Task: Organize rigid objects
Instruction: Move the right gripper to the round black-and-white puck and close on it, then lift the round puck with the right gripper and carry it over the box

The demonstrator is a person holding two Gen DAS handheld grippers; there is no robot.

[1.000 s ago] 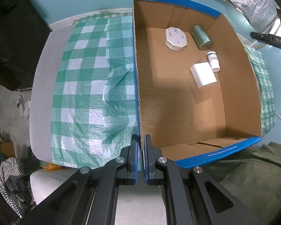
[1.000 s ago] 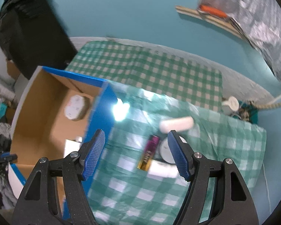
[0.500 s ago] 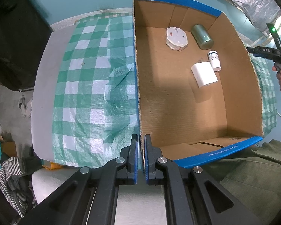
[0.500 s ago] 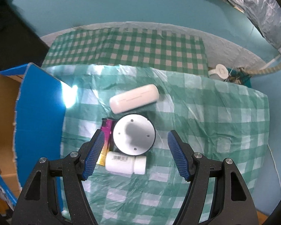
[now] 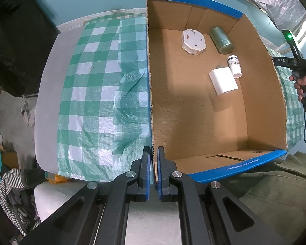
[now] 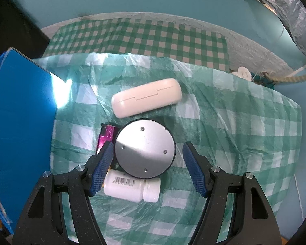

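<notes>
The left gripper [image 5: 153, 167] is clamped on the wall of the open brown cardboard box with blue edges [image 5: 193, 110]. Inside lie a white octagonal box [image 5: 193, 41], a green metal can [image 5: 221, 39], a small white bottle [image 5: 234, 66] and a white rectangular block [image 5: 223, 80].

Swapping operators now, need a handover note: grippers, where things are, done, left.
Left gripper: shut on the cardboard box wall, steadying it.
Right gripper: open, straddling the round silver tin, not gripping.
In box: octagonal white box, green can, small white bottle, white block.
Left on cloth: tin, white case, pink lighter, white pill bottle.
</notes>
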